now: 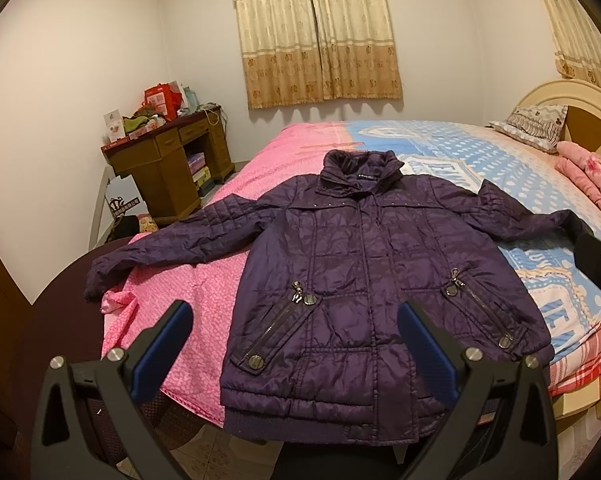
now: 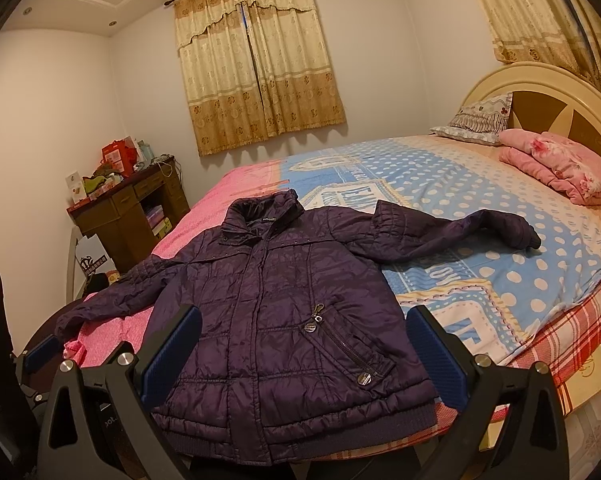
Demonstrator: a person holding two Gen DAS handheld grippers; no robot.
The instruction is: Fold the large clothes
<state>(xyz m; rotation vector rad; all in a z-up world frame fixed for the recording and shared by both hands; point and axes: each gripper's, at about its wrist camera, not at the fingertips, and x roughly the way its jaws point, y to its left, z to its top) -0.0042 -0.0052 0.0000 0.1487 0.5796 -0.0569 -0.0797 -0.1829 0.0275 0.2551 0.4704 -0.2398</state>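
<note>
Left wrist: purple jacket (image 1: 364, 264) flat on bed (image 1: 500, 168).

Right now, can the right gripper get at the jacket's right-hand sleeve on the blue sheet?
Probably yes. The right gripper is open, holding nothing, and the sleeve lies flat on the bed with nothing on it or in between.

Cluttered wooden desk (image 1: 168, 160) in the corner, beige curtains (image 1: 316, 36), folded pink blanket (image 2: 560, 170) beside pillow (image 2: 480, 118).
</note>
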